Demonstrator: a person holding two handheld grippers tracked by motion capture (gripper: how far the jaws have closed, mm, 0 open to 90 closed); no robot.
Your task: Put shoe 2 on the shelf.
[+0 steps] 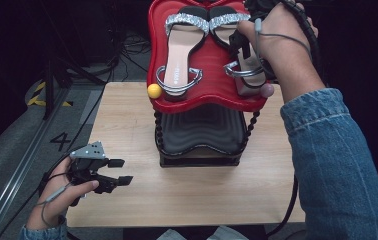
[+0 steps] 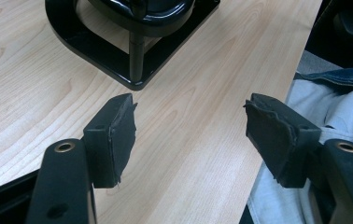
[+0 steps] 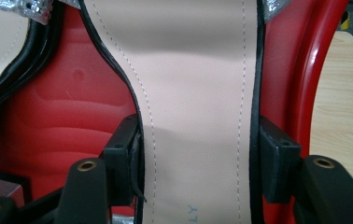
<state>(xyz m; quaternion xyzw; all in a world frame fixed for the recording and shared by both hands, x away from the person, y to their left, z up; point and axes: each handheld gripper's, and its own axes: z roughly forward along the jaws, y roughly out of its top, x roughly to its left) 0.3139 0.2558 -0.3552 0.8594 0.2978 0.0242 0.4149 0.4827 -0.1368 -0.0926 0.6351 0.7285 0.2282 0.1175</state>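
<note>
Left gripper: black two-jaw left gripper sits low at the near left corner of the light wooden table, held in the person's left hand. Its jaws stand wide apart with nothing between them, only bare wood below, as the left gripper view shows.
Right sleeve: blue denim sleeve comes in from the bottom right and reaches up to the tray.
Right gripper: black two-jaw right gripper is held in the person's right hand over the right side of the tray. In the right gripper view its two pads press on both edges of the right sandal's sole, so it is clamped on that shoe.
Right sandal: pink-soled sandal with black edge, sparkly silver toe strap and silver heel loop lies on the right side of the tray, heel toward the person. Its pale sole with white stitching runs up between the jaws.
Left sandal: matching pink-soled sandal with a sparkly silver strap lies on the left side of the tray, just beside the other shoe, with no gripper on it.
Tray: shiny red wavy plastic tray is the top shelf of the rack, and both shoes rest on it.
Rack: black shelf with beaded posts stands under the red tray on the table; its black base shows in the left gripper view.
Knobs: small yellow ball sits at the tray's front left corner, and a pale pink ball at its front right.
</note>
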